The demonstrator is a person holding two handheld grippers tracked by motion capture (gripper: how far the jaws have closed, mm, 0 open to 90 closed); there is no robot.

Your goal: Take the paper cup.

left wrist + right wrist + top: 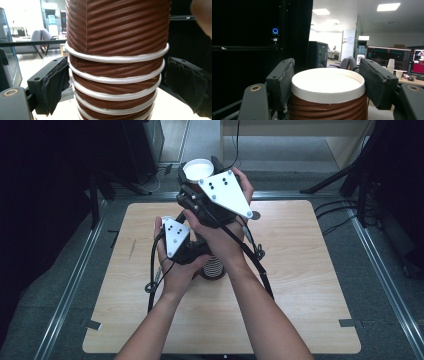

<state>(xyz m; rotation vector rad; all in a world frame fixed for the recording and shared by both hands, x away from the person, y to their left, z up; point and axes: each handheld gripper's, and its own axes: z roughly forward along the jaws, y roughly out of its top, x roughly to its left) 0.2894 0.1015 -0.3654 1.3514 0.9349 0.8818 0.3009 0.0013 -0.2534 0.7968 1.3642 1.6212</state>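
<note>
A tall stack of brown ribbed paper cups point(117, 37) with white rims stands on the wooden table point(300, 285); its foot point(212, 268) shows below the hands. My left gripper point(116, 82) reaches around the stack partway up, and both pads point(56, 82) touch its sides. In the high view that left gripper point(192, 251) lies under its grey plate. The top cup point(328, 87), white inside, sits between the jaws of my right gripper point(327, 75), which is shut on it just under the rim. From above, the right gripper point(199, 176) holds this cup point(199, 169) high at the table's far edge. Whether it has come free of the stack is hidden by the hands.
A small dark round object point(256, 215) lies on the table right of the hands. Black cables point(257, 265) trail from both grippers toward the near edge. Dark stands and equipment point(145, 150) sit beyond the far edge, and metal rails point(75, 280) run along both sides.
</note>
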